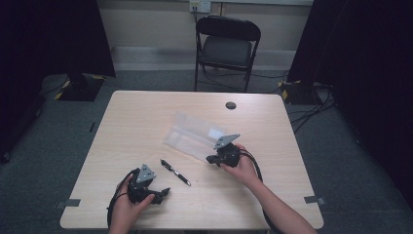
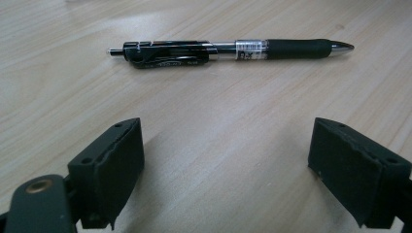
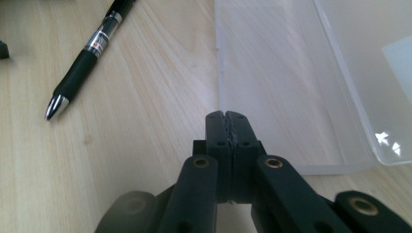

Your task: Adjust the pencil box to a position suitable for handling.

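While the black click pen (image 2: pixel 228 49) is lying flat at twelve o'clock of the left gripper (image 2: pixel 226 165), its jaws are gaping wide, likely readying a grab; the right gripper (image 3: pixel 227 121) is pressing shut beside the clear plastic case (image 3: pixel 286 82).

Bare table (image 2: pixel 209 145) lies between my left claw (image 2: pixel 226 170) and the pen (image 2: pixel 228 50), and the jaws stand wide apart, with nothing between them. My right claw (image 3: pixel 228 119), jaws pressed together, sits at the near edge of the clear plastic case (image 3: pixel 286 82). Open wood runs between case and pen.
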